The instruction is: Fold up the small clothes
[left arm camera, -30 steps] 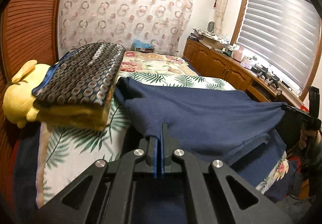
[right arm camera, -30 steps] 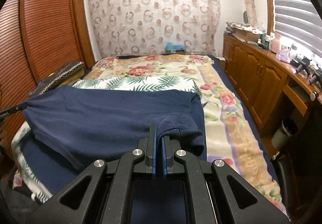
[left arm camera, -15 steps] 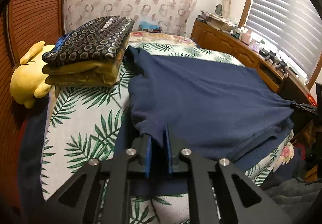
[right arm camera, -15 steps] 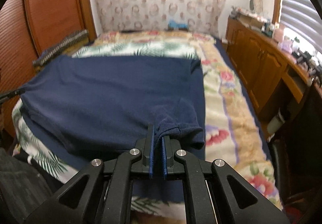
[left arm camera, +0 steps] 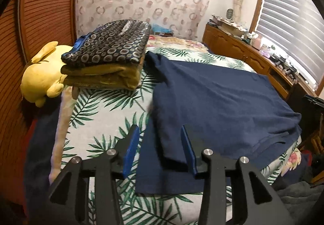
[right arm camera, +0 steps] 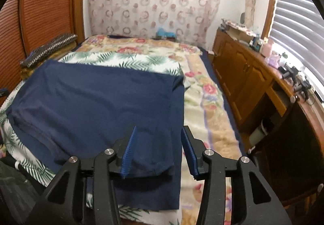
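A dark blue garment (left arm camera: 218, 99) lies folded over on the bed, its upper layer resting on a lower layer. It also shows in the right wrist view (right arm camera: 97, 107). My left gripper (left arm camera: 160, 148) is open, its blue-padded jaws standing either side of the garment's near left corner. My right gripper (right arm camera: 160, 152) is open over the garment's near right corner, holding nothing. The cloth lies flat between both pairs of jaws.
A stack of folded blankets (left arm camera: 107, 59) and a yellow plush toy (left arm camera: 40, 79) sit at the bed's left by the wooden wardrobe (left arm camera: 40, 12). A wooden cabinet (right arm camera: 253, 83) with clutter runs along the right under the window blinds. The palm-print sheet (left arm camera: 97, 115) covers the bed.
Both grippers lowered the garment's edge onto the bed and opened, letting go of the cloth. The fold now lies flat.
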Demonstrator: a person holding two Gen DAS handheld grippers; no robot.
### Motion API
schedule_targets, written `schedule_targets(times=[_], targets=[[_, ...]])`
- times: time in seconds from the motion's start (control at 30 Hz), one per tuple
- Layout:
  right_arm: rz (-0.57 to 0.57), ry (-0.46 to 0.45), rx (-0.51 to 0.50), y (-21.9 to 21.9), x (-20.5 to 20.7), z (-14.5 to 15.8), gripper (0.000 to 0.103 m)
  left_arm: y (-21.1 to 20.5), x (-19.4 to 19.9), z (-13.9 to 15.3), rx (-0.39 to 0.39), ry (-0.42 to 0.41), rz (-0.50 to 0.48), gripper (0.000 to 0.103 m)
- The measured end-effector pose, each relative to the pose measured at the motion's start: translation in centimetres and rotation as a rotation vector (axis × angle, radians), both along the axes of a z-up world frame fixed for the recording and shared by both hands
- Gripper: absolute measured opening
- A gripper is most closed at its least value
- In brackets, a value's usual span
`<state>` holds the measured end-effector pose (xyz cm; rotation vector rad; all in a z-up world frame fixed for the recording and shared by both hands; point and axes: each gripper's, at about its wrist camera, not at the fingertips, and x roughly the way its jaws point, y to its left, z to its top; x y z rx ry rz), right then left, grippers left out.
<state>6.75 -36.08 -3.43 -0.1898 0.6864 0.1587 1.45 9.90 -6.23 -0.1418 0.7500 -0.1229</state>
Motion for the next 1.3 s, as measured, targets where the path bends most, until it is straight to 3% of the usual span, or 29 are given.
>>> schedule_targets(times=[0.27,0.63,0.9,1.3], targets=[[0.064,-0.028,0.033,3.2,2.5,-0.2,0.055,0.4,1.6,-1.4,0.036,0.032,0.028,0.041],[0.178,0.118,0.046,8.8,6.7,-6.3,0.055,0.1,2.8,-2.1,0.049,0.051,0.027,0.041],[0.180,0.160,0.025,9.2,7.8,-8.4,0.056,0.0,3.5,-3.4,0.029,0.088,0.019,0.041],[0.199,0.164,0.030,9.4,8.1,-8.7,0.068,-0.7,4.0,-4.0,0.028,0.097,0.010,0.041]])
